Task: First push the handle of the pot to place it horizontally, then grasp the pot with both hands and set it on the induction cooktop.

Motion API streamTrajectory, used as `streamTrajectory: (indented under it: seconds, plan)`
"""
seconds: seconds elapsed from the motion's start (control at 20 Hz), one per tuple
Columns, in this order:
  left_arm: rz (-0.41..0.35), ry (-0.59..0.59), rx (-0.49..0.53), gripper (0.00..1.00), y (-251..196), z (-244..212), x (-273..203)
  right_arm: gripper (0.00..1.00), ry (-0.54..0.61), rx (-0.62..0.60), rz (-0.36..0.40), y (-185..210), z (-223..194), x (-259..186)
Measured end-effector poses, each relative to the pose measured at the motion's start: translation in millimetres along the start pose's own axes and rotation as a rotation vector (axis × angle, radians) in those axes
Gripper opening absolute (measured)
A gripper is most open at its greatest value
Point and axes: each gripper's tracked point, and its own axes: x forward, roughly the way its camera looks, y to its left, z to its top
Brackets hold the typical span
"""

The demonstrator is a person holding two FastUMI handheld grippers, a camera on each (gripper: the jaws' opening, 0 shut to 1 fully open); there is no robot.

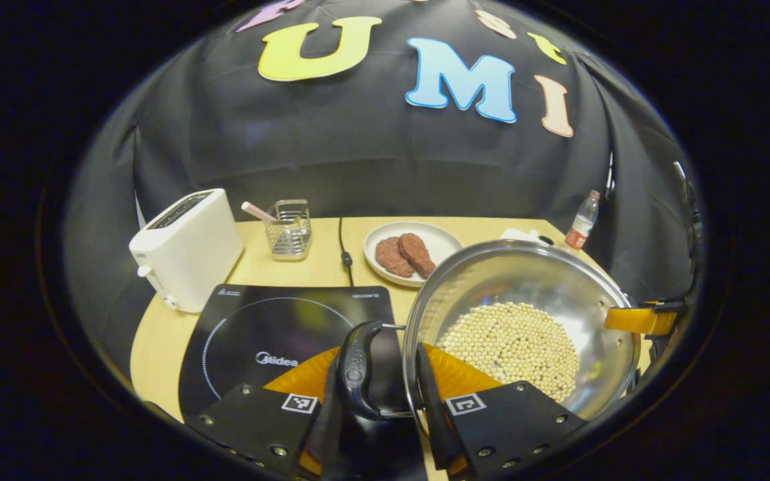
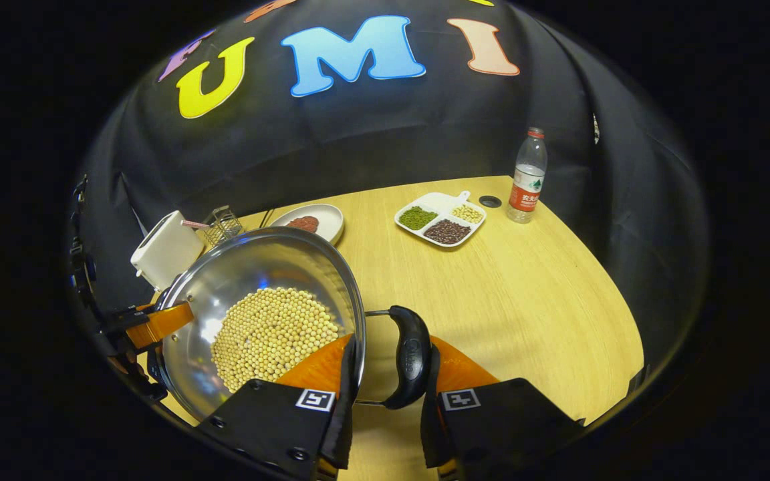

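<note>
Now the left gripper has its fingers narrowed around the pot's near handle — the dark loop stands upright between them, one finger on the outer side, the other tucked against the rim, and both look to be pressing, though I can't swear the inner one bears on the handle and not the rim alone. Over on the far side the right gripper does the mirror job, its fingers drawn in with the other handle in the gap; the handle sits against the outer finger while the other lies along the rim. Between the two hangs the pot, a shiny steel bowl with pale beans heaped in its bottom, its handle-to-handle axis running straight from one gripper to the other. The key relation — the induction cooktop lies just beside the pot on the left gripper's side, so that hand leads and the right one follows. By my reading the pot looks tilted and lifted, not yet over the cooktop. Beyond it stand a toaster and a plate of meat.
</note>
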Motion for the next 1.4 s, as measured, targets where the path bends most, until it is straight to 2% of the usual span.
streamTrajectory:
  seconds: [0.1,0.15,0.35,0.45,0.5,0.55,0.6,0.65,0.7,0.75,0.8,0.9,0.95,1.0,1.1,1.15,1.2,1.25,1.35,1.4]
  plan:
    - [0.011,-0.001,0.002,0.54,18.3,1.0,-3.2,0.40,0.003,-0.001,0.009,16.4,-0.9,2.6]
    - [0.016,-0.002,0.001,0.54,27.9,0.4,-6.3,0.43,0.003,-0.001,0.014,25.1,-1.3,2.6]
    - [0.032,-0.008,-0.007,0.54,63.7,1.0,-13.3,0.43,0.002,-0.007,0.028,57.1,-1.3,5.6]
    - [0.038,-0.009,-0.009,0.51,80.0,1.0,-15.2,0.43,0.004,-0.007,0.033,71.7,-1.6,7.9]
    - [0.040,-0.009,-0.008,0.54,88.1,2.0,-16.4,0.43,0.005,-0.006,0.036,78.5,-2.8,9.1]
    - [0.042,-0.008,-0.006,0.51,95.7,1.5,-14.9,0.43,0.009,-0.006,0.038,85.6,-3.7,10.3]
    - [0.045,-0.009,-0.004,0.58,102.9,1.7,-14.8,0.43,0.013,-0.004,0.041,92.5,-4.2,12.2]
    - [0.047,-0.009,-0.002,0.54,110.0,2.7,-15.1,0.43,0.016,-0.003,0.043,99.0,-4.7,14.3]
    - [0.048,-0.008,0.000,0.58,116.9,4.1,-14.4,0.43,0.018,-0.002,0.046,105.1,-5.2,16.3]
    - [0.050,-0.007,0.003,0.54,124.0,4.0,-13.9,0.43,0.018,0.001,0.048,111.2,-4.7,18.5]
    - [0.053,-0.008,0.005,0.58,131.6,4.3,-12.5,0.40,0.018,-0.001,0.050,117.1,-3.9,20.6]
    - [0.062,-0.011,0.006,0.54,145.1,6.6,-9.1,0.43,0.019,-0.005,0.056,128.2,-1.4,26.2]
    - [0.066,-0.011,0.003,0.54,151.1,6.8,-8.7,0.40,0.021,-0.007,0.058,133.9,-0.3,28.0]
    - [0.070,-0.010,-0.001,0.58,156.8,7.5,-7.7,0.43,0.024,-0.010,0.062,139.1,0.5,29.9]
    - [0.078,-0.008,-0.019,0.58,169.1,7.2,-8.2,0.43,0.025,-0.020,0.069,149.0,4.3,33.9]
    - [0.081,-0.005,-0.027,0.58,174.6,5.7,-7.1,0.39,0.028,-0.024,0.073,153.7,5.8,35.7]
    - [0.086,-0.002,-0.032,0.54,181.0,4.9,-6.5,0.43,0.030,-0.025,0.077,158.1,6.2,39.4]
    - [0.091,-0.002,-0.033,0.58,187.0,4.7,-5.7,0.43,0.034,-0.028,0.081,162.7,4.9,42.1]
    - [0.101,-0.002,-0.034,0.58,198.6,4.8,-6.1,0.40,0.032,-0.022,0.093,173.3,4.2,44.2]
    - [0.105,-0.004,-0.037,0.54,203.3,5.5,-7.0,0.40,0.030,-0.022,0.100,177.9,4.2,45.9]
